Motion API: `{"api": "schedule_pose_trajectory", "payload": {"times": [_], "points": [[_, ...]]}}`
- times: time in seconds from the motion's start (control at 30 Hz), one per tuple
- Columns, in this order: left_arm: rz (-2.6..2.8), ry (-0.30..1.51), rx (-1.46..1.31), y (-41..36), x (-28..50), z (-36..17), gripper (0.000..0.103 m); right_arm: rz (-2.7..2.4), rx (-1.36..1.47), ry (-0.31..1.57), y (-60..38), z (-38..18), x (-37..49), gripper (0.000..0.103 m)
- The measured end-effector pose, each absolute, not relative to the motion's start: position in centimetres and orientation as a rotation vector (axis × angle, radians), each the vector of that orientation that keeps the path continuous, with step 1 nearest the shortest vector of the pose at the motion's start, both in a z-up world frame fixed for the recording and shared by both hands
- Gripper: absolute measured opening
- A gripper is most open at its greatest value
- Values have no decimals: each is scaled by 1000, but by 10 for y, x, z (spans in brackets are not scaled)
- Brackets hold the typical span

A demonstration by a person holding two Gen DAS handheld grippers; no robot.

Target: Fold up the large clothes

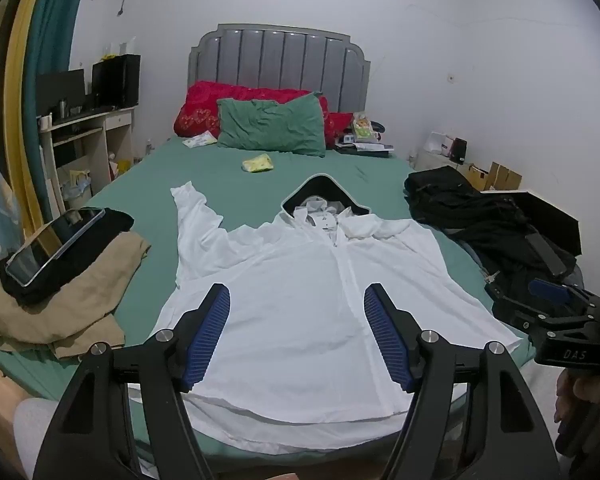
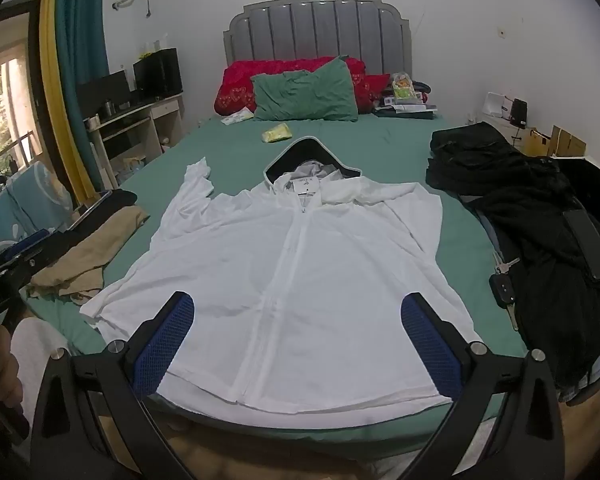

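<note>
A white zip-up hooded jacket (image 1: pixel 300 300) lies spread flat, front up, on the green bed (image 1: pixel 220 184), hood with dark lining toward the headboard. Its left sleeve stretches up and left; the right sleeve is folded in near the shoulder. It also shows in the right wrist view (image 2: pixel 292 272). My left gripper (image 1: pixel 298 296) is open and empty, held above the jacket's lower half. My right gripper (image 2: pixel 298 306) is open and empty above the hem; it also shows at the right edge of the left wrist view (image 1: pixel 556 300).
A tan garment (image 1: pixel 72 300) with a black cloth and a tablet (image 1: pixel 52 246) on it lies at the left bed edge. A pile of black clothes (image 2: pixel 540 220) with a phone and car keys (image 2: pixel 504 288) lies at right. Pillows (image 1: pixel 272 126) and small packets sit near the headboard.
</note>
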State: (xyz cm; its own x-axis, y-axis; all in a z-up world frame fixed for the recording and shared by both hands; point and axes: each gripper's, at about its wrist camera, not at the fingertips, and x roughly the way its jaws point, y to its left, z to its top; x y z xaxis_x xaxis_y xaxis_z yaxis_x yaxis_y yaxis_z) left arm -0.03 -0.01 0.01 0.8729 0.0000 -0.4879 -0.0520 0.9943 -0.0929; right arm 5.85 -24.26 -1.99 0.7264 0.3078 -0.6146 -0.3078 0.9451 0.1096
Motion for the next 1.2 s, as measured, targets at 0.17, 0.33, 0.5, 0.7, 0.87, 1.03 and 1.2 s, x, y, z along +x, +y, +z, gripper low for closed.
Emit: {"api": "schedule_pose_trajectory", "payload": {"times": [0.17, 0.33, 0.5, 0.7, 0.87, 1.03, 1.2], "points": [[28, 512, -113, 0, 0, 2, 73, 341, 5, 676, -239, -17, 57, 102], [28, 512, -116, -3, 1, 1, 73, 341, 6, 674, -239, -16, 56, 102], [26, 510, -104, -1, 0, 0, 73, 341, 8, 673, -238, -14, 56, 102], [24, 510, -107, 0, -1, 0, 73, 342, 9, 672, -238, -14, 56, 102], [26, 514, -108, -1, 0, 0, 73, 342, 9, 675, -238, -14, 56, 102], [25, 512, -108, -1, 0, 0, 73, 342, 10, 674, -238, -15, 56, 102], [26, 516, -109, -1, 0, 0, 73, 343, 11, 674, -238, -15, 56, 102]]}}
